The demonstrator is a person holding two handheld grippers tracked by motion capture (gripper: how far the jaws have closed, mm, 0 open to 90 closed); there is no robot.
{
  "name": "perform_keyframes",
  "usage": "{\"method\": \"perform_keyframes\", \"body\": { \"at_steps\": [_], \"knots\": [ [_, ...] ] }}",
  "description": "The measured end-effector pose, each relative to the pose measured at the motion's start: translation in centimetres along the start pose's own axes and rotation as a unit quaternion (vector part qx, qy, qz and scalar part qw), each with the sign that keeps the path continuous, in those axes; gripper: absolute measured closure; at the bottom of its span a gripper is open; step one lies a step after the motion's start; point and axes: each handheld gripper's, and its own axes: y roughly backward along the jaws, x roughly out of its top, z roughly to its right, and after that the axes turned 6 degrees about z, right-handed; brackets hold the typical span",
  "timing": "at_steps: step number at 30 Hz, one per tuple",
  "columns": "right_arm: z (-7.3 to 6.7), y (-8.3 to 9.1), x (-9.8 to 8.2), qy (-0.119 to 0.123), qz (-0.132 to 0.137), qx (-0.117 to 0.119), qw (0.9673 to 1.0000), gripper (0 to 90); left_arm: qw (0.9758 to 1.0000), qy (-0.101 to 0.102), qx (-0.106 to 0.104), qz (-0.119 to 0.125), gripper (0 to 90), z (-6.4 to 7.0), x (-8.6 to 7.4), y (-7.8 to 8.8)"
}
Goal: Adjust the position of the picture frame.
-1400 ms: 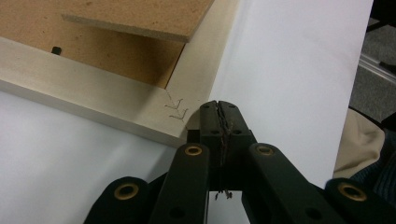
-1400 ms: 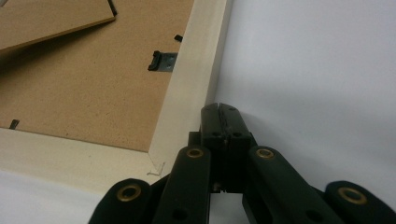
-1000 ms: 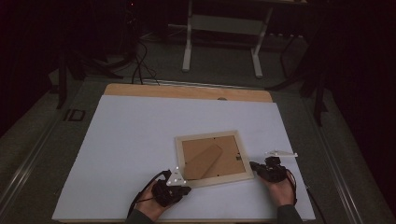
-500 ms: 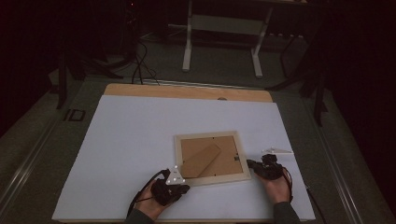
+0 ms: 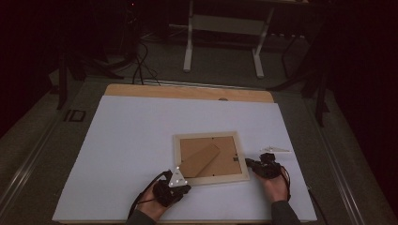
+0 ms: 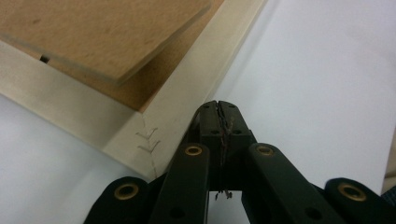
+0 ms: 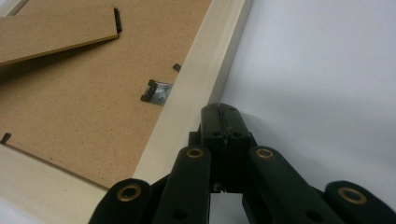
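Left hand-held gripper (image 6: 219, 105): jaws pressed together, nothing between them, tips at the outer edge of the frame (image 6: 187, 93) near one corner. High view puts that gripper (image 5: 180, 180) at the frame's near-left corner. Right hand-held gripper (image 7: 219, 109): jaws also pressed together, empty, tips against the frame's (image 7: 205, 84) side rail; in the high view it (image 5: 251, 164) sits at the near-right corner.

Frame (image 5: 211, 157): pale unfinished wood, square-ish, lying face down and flat on the white sheet (image 5: 141, 140) covering the bench (image 5: 187, 92), right of centre, slightly rotated. Brown fibreboard backing (image 7: 93, 93) inside the rails. A stand flap (image 5: 199, 161) of the same board lies diagonally across it, free edge lifted. Small metal tab (image 7: 156, 91) on the backing by the right rail; V-nail marks (image 6: 147, 140) across the mitred corner by the left gripper.
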Motion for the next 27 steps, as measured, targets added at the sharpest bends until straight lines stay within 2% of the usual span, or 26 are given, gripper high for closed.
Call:
{"method": "perform_keyframes", "body": {
  "at_steps": [9, 17, 27],
  "knots": [
    [-1.0, -0.7, 0.2, 0.006, 0.0, 0.003, 1.0, 89.9, 0.9999, -0.002, 0.01, 0.001, 90.0, -0.1, 0.1, -0.2],
    [-1.2, -0.8, 0.2, 0.002, 0.001, 0.003, 1.0, 89.9, 0.9999, -0.005, 0.014, 0.002, 90.0, 0.0, 0.2, -0.2],
    [-2.4, -1.3, 0.4, 0.006, 0.004, 0.009, 0.9999, 89.8, 0.9995, -0.006, 0.031, 0.001, 90.0, -0.4, 0.3, -0.3]
  ]
}}
